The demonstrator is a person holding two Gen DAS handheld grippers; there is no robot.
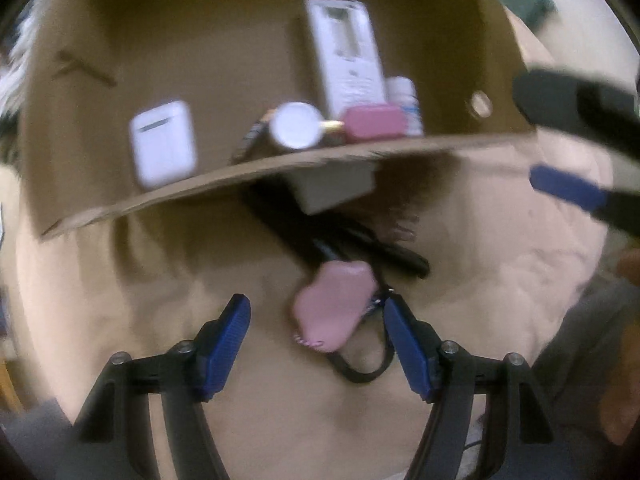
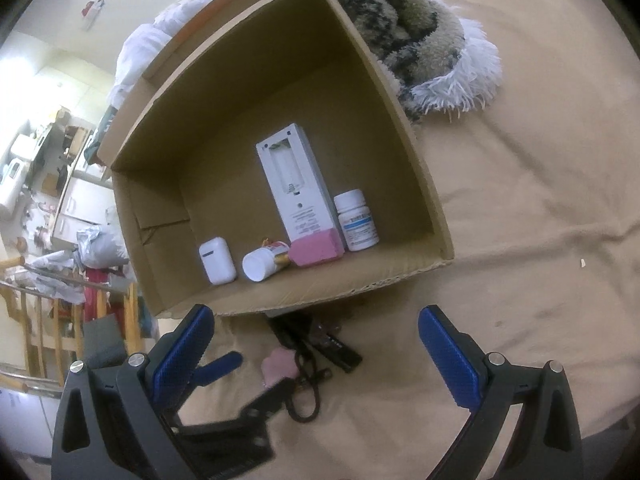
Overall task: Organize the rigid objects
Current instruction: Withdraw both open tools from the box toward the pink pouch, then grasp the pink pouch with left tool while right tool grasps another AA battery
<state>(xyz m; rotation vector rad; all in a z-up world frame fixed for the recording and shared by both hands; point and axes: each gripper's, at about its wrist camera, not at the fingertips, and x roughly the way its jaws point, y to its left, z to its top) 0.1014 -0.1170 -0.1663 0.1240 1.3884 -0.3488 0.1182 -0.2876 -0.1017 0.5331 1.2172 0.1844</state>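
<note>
An open cardboard box [image 2: 404,128] lies on a beige bedsheet. Inside it are a white remote [image 2: 298,188], a white earbud case [image 2: 217,261], a toppled white-capped bottle [image 2: 262,264], a pink block [image 2: 316,252] and an upright pill bottle [image 2: 356,222]. The same items show in the left wrist view: remote [image 1: 344,52], earbud case [image 1: 162,142]. A pink paw-shaped keychain [image 1: 334,310] with a black strap lies on the sheet before the box, between my left gripper's open fingers [image 1: 318,316]. My right gripper [image 2: 312,334] is open and empty above the sheet.
Black objects [image 1: 360,248] and a white block [image 1: 336,188] lie against the box's front wall [image 1: 280,164]. A patterned fluffy cushion [image 2: 420,32] lies behind the box. Cluttered furniture and a wooden railing [image 2: 52,312] are at the left.
</note>
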